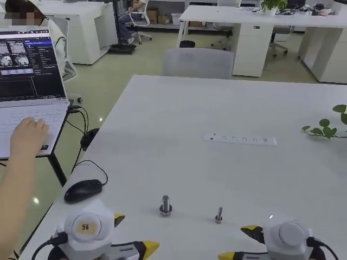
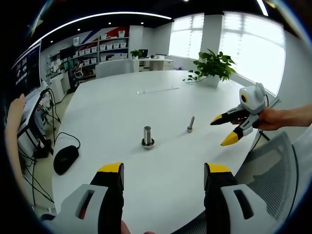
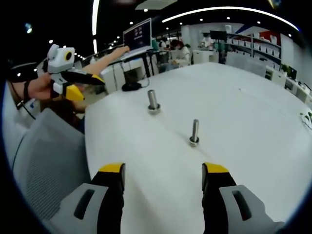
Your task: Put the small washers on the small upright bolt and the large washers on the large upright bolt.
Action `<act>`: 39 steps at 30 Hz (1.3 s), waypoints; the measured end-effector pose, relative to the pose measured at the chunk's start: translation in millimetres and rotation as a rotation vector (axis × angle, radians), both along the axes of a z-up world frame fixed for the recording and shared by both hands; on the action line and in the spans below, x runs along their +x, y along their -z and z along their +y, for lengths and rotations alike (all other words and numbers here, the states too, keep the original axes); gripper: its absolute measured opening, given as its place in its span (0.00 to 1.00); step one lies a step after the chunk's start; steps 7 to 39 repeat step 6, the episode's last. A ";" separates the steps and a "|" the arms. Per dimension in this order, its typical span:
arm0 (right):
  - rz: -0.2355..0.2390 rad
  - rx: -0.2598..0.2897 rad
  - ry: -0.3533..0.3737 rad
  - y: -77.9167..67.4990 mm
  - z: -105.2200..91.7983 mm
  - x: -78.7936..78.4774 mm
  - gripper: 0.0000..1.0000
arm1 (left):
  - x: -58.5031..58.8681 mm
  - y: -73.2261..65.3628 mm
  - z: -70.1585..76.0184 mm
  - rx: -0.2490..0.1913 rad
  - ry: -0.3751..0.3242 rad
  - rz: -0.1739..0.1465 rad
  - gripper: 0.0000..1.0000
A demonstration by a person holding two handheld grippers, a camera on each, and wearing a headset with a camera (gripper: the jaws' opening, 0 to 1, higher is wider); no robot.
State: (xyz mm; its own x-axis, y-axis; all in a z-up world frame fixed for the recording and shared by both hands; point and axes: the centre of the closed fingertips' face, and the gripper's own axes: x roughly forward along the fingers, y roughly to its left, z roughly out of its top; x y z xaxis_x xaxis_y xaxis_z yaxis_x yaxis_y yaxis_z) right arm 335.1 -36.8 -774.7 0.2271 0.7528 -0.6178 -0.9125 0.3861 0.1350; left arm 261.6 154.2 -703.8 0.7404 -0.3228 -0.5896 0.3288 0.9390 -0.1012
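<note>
Left gripper (image 2: pixel 163 171) — jaws apart, empty | right gripper (image 3: pixel 162 171) likewise | large bolt (image 1: pixel 166 206), small bolt (image 1: pixel 219 215) upright (on white table (image 1: pixel 217 108))

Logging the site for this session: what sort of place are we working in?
Probably an open-plan office or lab: white desks across the room, a laptop on a stand beside the worktable, and stocked shelves along the far wall.

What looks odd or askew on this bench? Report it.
Nothing stands out. The large bolt and the small bolt both stand upright on the white table, and the left gripper and right gripper are open.
</note>
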 end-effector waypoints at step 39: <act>0.005 0.014 0.005 0.5 -1.3 -2.2 0.65 | -1.6 0.1 0.1 0.000 -0.003 -0.002 0.66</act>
